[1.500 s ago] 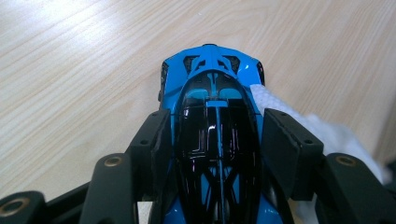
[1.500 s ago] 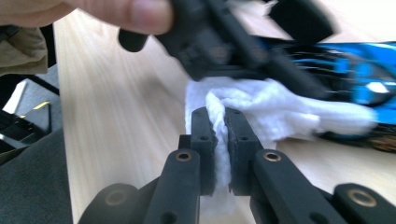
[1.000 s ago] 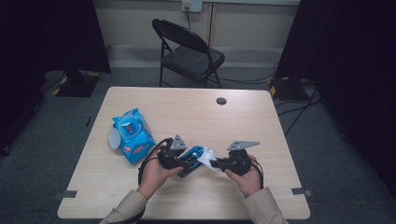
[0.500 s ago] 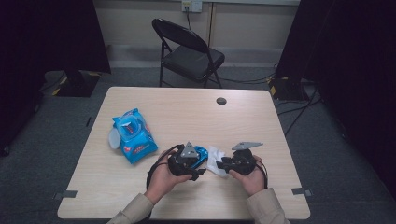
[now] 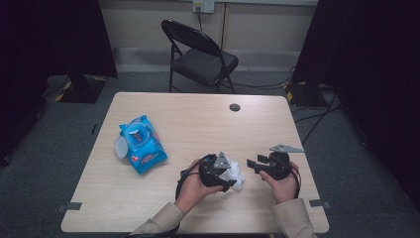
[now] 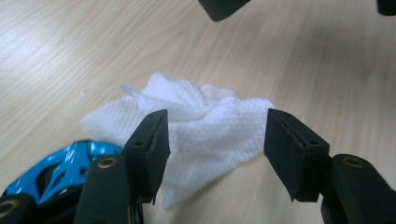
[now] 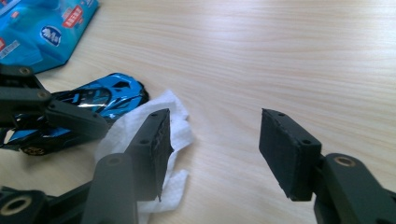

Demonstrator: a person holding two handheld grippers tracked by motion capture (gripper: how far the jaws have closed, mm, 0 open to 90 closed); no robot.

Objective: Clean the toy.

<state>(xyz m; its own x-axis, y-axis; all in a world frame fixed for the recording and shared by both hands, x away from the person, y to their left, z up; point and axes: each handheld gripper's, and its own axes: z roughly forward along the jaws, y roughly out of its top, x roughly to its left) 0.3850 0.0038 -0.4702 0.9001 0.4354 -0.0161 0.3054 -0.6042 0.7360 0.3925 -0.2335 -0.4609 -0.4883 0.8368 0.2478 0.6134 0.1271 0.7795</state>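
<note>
A: At lower centre of the high view, what changed?

B: The right hand-held gripper (image 5: 253, 165) has let go of the white wipe (image 5: 234, 175), jaws just opening, and has drawn right.

A: The left?

B: The left hand-held gripper (image 6: 212, 140) is half open and has just been narrowing, straddling the wipe without pressing it. The blue toy car (image 7: 88, 105) lies beside it, and the counter (image 5: 208, 119) is bare toward the top of the frame.

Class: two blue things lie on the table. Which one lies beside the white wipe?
The blue toy car, shiny and dark-windowed, touching the white wipe; the blue wipes pack lies apart, farther left.

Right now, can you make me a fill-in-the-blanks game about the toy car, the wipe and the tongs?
1. The toy car is coloured ____.
2. The crumpled wipe is coloured ____.
3. The jaws of the right tongs stand ____, with nothing between them.
4. Behind the table stands a folding ____.

Missing words: blue; white; open; chair
</note>
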